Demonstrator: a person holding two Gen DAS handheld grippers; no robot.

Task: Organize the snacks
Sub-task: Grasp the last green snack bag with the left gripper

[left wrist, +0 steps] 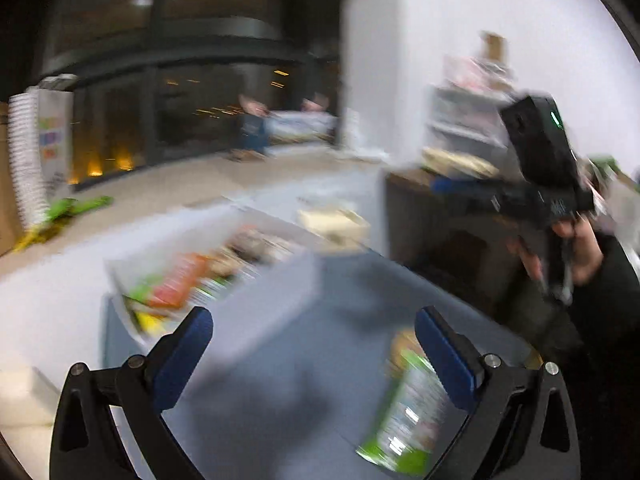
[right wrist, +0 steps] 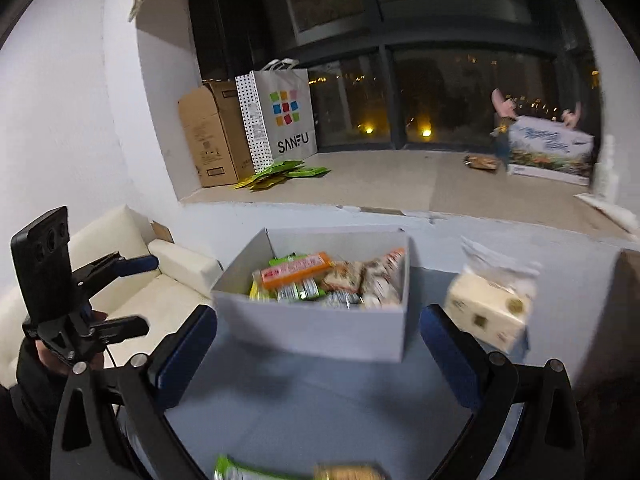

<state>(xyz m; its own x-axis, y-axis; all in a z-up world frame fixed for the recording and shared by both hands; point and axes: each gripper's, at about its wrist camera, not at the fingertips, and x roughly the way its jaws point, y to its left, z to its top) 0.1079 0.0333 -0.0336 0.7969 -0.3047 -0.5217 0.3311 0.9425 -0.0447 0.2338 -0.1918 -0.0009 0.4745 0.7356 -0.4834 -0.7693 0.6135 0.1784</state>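
Observation:
A grey cardboard box (right wrist: 312, 330) full of snack packets (right wrist: 298, 272) stands on the grey table; it shows blurred in the left wrist view (left wrist: 276, 280). My left gripper (left wrist: 314, 334) is open and empty above the table, with a green snack packet (left wrist: 404, 412) lying by its right finger. My right gripper (right wrist: 318, 332) is open and empty, just in front of the box. A green packet (right wrist: 256, 470) and a biscuit pack (right wrist: 348, 472) lie at the bottom edge. The left gripper also shows at the left of the right wrist view (right wrist: 128, 292).
A tissue pack (right wrist: 492, 308) sits right of the box. A cream sofa (right wrist: 160, 280) is at the left. On the window ledge stand a cardboard carton (right wrist: 212, 136), a SANFU bag (right wrist: 280, 116), green packets (right wrist: 288, 174) and a printed box (right wrist: 548, 152). A dark shelf unit (left wrist: 440, 232) stands at the right.

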